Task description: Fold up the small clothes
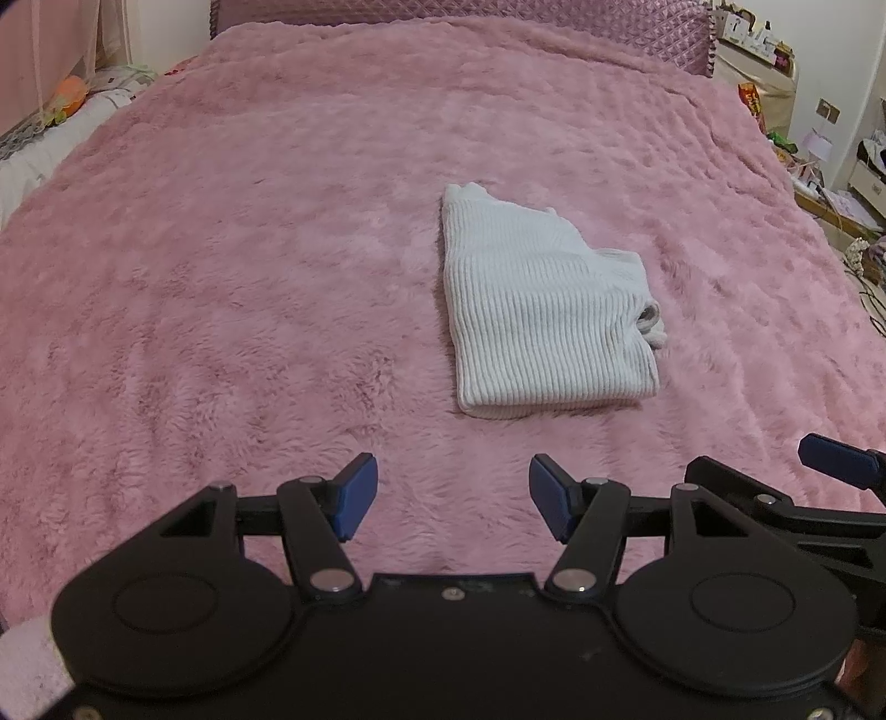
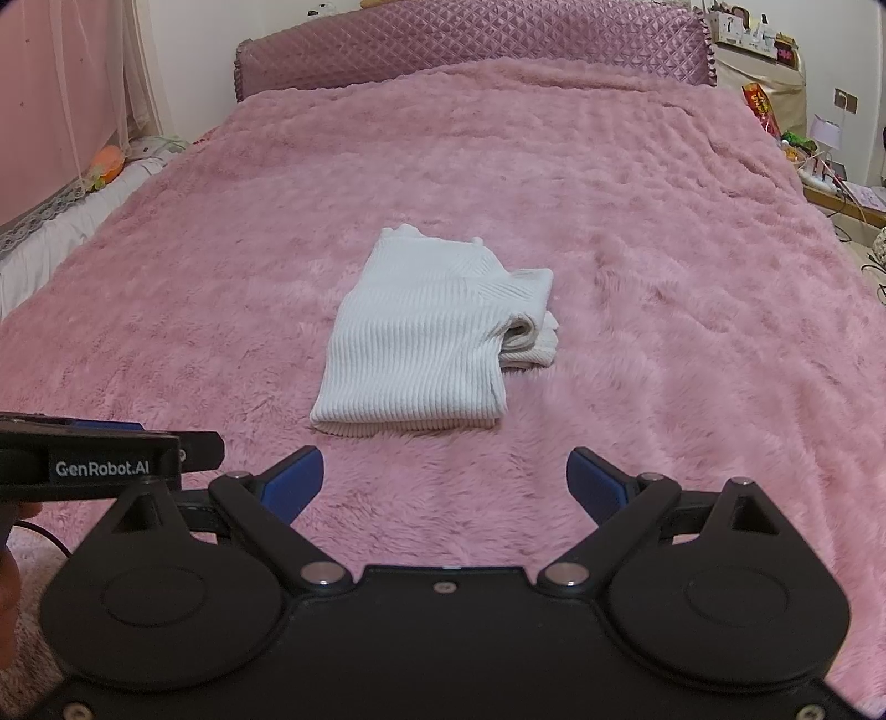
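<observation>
A white ribbed knit garment (image 1: pixel 531 310) lies folded into a compact rectangle on the pink fluffy bedspread (image 1: pixel 249 249); it also shows in the right wrist view (image 2: pixel 432 343), with a sleeve or collar roll poking out at its right side. My left gripper (image 1: pixel 453 495) is open and empty, hovering above the bedspread in front of the garment, apart from it. My right gripper (image 2: pixel 446 484) is open and empty, also in front of the garment. Each gripper shows at the edge of the other's view.
A quilted purple headboard (image 2: pixel 470 50) stands at the far end of the bed. A cluttered shelf and bedside items (image 2: pixel 775 111) are at the right. A white lace-edged bed (image 1: pixel 44 149) with a toy is at the left.
</observation>
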